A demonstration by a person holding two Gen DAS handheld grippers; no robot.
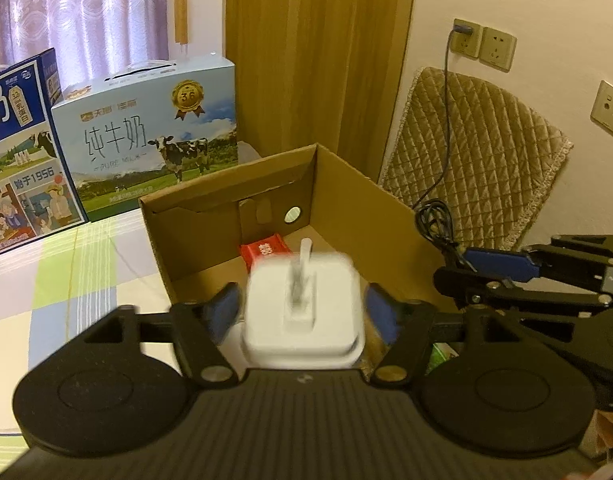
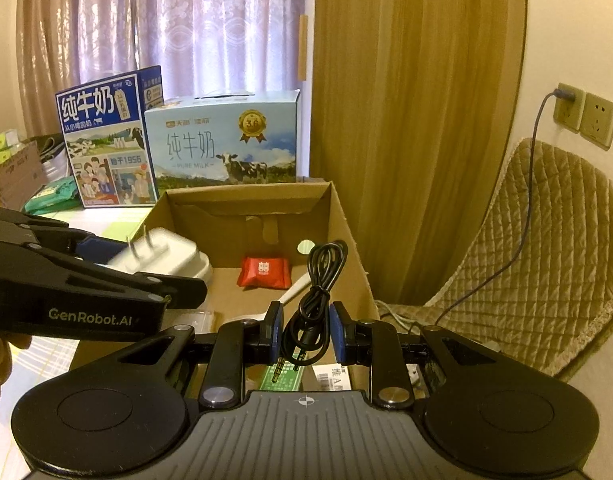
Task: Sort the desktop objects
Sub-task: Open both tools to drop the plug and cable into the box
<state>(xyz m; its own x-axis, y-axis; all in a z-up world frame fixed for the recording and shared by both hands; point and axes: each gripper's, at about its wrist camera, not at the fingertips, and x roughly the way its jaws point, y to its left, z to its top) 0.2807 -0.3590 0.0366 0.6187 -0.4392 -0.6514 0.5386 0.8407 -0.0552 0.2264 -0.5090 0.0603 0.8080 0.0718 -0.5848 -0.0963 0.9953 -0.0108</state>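
Pale lilac sheer curtains (image 2: 166,28) fill the upper left, daylight glowing through them — beside them hangs a heavy mustard-gold drape (image 2: 418,120). At right a cream wall (image 1: 526,8) carries beige wall sockets (image 1: 484,44), one with a plugged-in cable, above a quilted tan cushion (image 2: 546,248).

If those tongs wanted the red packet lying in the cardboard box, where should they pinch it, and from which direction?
Probably across its puffy middle, coming straight down through the open top. The red packet lies flat on the cardboard box floor with tall walls around it, so a sideways approach looks blocked. Both tongs are full now: the left holds the white charger, the right the black cable.
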